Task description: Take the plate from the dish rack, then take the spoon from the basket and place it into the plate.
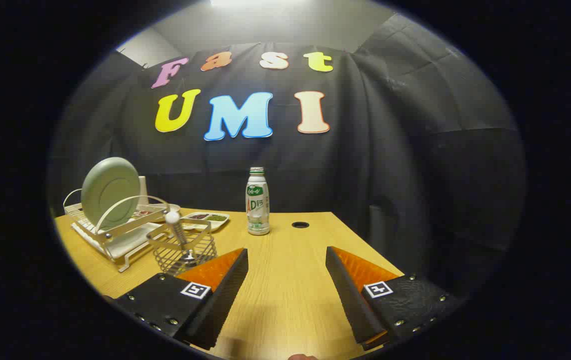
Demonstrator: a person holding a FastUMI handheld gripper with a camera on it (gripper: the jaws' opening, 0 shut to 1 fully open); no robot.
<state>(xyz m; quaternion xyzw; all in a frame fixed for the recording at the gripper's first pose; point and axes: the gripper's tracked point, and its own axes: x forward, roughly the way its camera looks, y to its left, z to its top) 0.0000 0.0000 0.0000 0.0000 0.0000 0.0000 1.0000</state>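
A pale green plate (pixel 109 192) stands on edge in the white dish rack (pixel 115 235), well ahead of my left finger. A wire basket (pixel 184 251) sits beside the rack, just beyond that finger's tip, and a spoon (pixel 175 227) with a round white end stands upright in it. My gripper (pixel 286 256) is open above the wooden table (pixel 285 290), with only bare tabletop between its fingers. It is apart from the plate, basket and spoon.
A white drink bottle (pixel 257 202) stands ahead of the fingers near the table's back edge. A small white tray (pixel 205 219) with food lies behind the basket. A round cable hole (pixel 300 224) is right of the bottle. The table's right edge runs beyond my right finger.
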